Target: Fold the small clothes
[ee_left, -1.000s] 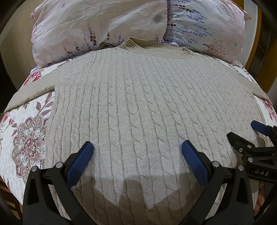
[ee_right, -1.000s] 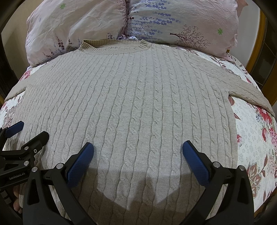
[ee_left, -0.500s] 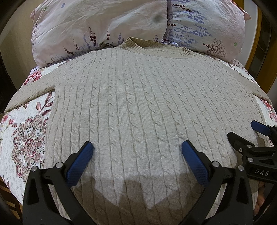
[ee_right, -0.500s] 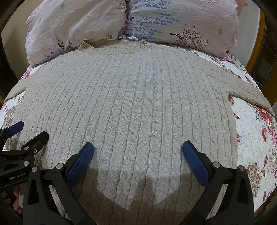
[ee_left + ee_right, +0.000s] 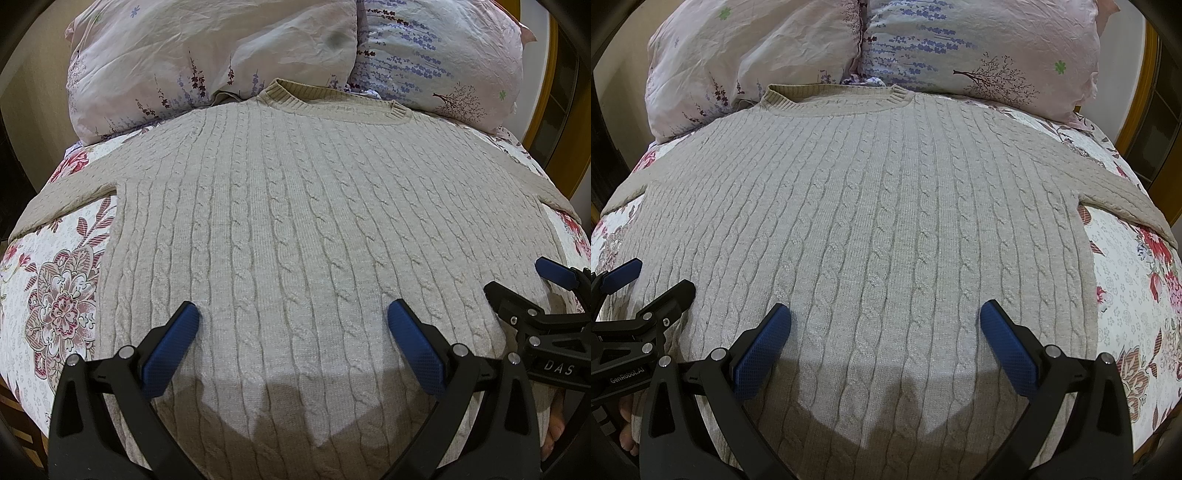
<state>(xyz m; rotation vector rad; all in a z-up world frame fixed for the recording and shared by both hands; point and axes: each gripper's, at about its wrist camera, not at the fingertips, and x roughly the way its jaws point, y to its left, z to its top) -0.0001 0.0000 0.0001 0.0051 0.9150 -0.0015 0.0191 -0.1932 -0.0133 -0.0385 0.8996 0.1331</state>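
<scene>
A beige cable-knit sweater (image 5: 295, 221) lies flat and spread out on the bed, collar (image 5: 332, 101) at the far end by the pillows, sleeves stretched out to both sides. It also fills the right wrist view (image 5: 879, 221). My left gripper (image 5: 293, 317) is open and empty, hovering above the sweater's lower part. My right gripper (image 5: 886, 317) is open and empty, hovering above the lower part too. The right gripper shows at the right edge of the left wrist view (image 5: 524, 284); the left gripper shows at the left edge of the right wrist view (image 5: 646, 280).
A floral bedsheet (image 5: 59, 295) covers the bed under the sweater, seen also in the right wrist view (image 5: 1137, 295). Two pale flowered pillows (image 5: 207, 55) (image 5: 443, 55) lie at the head. A wooden bed frame (image 5: 546, 92) rises at the far right.
</scene>
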